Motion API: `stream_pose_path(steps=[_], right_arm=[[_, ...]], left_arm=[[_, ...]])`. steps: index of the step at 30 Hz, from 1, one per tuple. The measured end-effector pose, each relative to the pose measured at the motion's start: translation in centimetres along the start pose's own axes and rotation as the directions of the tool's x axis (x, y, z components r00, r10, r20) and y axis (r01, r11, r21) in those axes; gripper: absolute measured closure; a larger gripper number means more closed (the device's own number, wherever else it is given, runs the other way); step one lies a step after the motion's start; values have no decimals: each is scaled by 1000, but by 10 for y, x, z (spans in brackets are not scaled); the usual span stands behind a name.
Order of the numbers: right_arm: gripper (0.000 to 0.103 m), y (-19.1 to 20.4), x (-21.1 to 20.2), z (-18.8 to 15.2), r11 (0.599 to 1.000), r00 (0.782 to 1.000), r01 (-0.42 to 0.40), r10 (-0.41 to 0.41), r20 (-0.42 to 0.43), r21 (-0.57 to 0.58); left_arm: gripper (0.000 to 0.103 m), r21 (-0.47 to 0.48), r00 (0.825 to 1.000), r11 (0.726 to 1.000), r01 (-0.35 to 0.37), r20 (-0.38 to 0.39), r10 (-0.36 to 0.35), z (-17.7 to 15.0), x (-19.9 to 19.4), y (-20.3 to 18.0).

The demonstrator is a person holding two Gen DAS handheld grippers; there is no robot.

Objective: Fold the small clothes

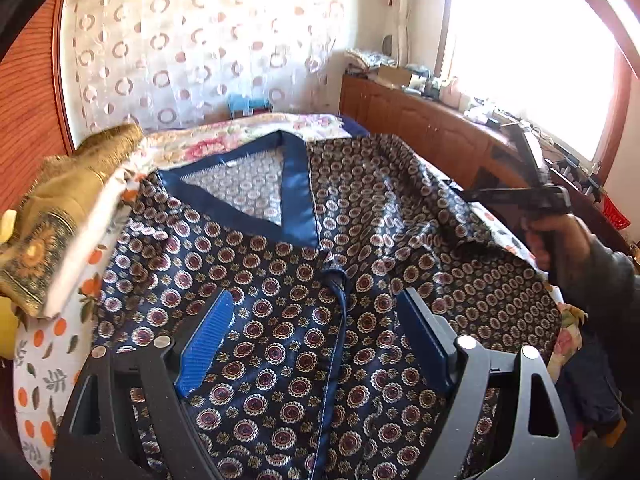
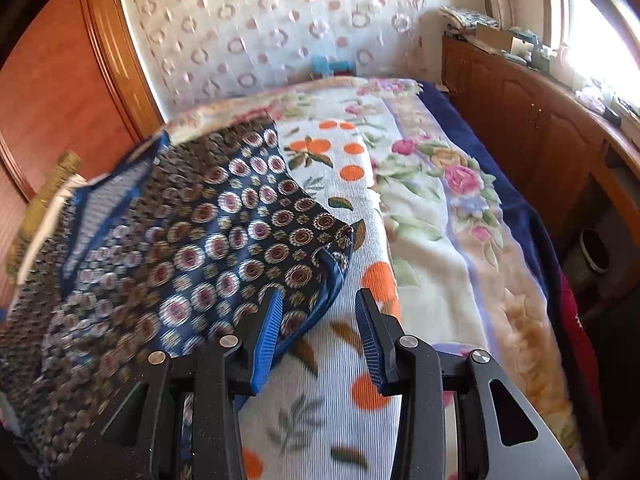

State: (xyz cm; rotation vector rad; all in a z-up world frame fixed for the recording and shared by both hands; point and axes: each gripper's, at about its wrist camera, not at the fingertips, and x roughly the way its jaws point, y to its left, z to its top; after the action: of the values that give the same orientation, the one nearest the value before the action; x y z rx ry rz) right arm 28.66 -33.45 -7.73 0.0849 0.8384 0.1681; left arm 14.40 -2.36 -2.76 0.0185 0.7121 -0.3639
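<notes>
Bedroom, bed (image 2: 432, 216) under an orange-print sheet. Patterned top (image 1: 280, 264) spread flat there, collar away, ready for folding. Left tongs (image 1: 316, 340) wide open above its front, gripping nothing. Right tongs (image 2: 318, 336) parted at sleeve edge (image 2: 320, 264), nothing pinched.

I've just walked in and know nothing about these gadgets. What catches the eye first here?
A dark blue garment covered in round medallions lies spread over the bed, its plain blue V-neck toward the far end. Beneath it is a sheet printed with oranges, beside a rose-patterned blanket. A blue-padded left claw hovers open above the cloth.
</notes>
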Motion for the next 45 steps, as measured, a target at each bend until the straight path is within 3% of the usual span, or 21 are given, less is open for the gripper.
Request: stream_pose_path(steps=[2, 3, 5, 9, 15, 21, 25, 29, 30, 36, 45], right_arm=[[67, 3, 2, 9, 999, 1000, 24, -24, 4, -26], [81, 6, 6, 13, 999, 1000, 31, -32, -1, -36], [97, 10, 12, 20, 997, 999, 35, -36, -19, -65], [99, 30, -17, 41, 993, 999, -21, 25, 37, -115], [99, 112, -91, 73, 944, 970, -136, 188, 153, -299], [99, 193, -106, 71, 867, 945, -235, 309, 104, -439], [99, 215, -85, 67, 842, 950, -241, 307, 60, -482], [58, 204, -69, 67, 866, 962, -217, 269, 54, -450], [53, 203, -65, 69, 877, 965, -203, 254, 62, -436], [53, 172, -66, 33, 918, 983, -144, 177, 57, -369], [53, 133, -19, -6, 956, 997, -71, 70, -14, -285]], left_arm=[[18, -7, 1000, 1000, 4, 12, -4, -1, -5, 2], [18, -12, 1000, 1000, 7, 15, -6, -2, -7, 1], [18, -21, 1000, 1000, 6, 22, -6, -4, -11, 4], [18, -20, 999, 1000, -9, 35, 10, -6, -17, 3], [18, -50, 998, 998, -25, 63, 28, -9, -29, 19], [18, -87, 996, 995, -47, 73, 53, -15, -39, 35], [18, -102, 996, 993, -59, 64, 66, -20, -40, 45], [18, -106, 995, 992, -73, 56, 79, -25, -41, 53], [18, -107, 995, 991, -74, 55, 81, -26, -42, 55], [18, -118, 993, 988, -99, 52, 105, -31, -46, 70], [18, -145, 984, 974, -171, 21, 176, -25, -43, 109]])
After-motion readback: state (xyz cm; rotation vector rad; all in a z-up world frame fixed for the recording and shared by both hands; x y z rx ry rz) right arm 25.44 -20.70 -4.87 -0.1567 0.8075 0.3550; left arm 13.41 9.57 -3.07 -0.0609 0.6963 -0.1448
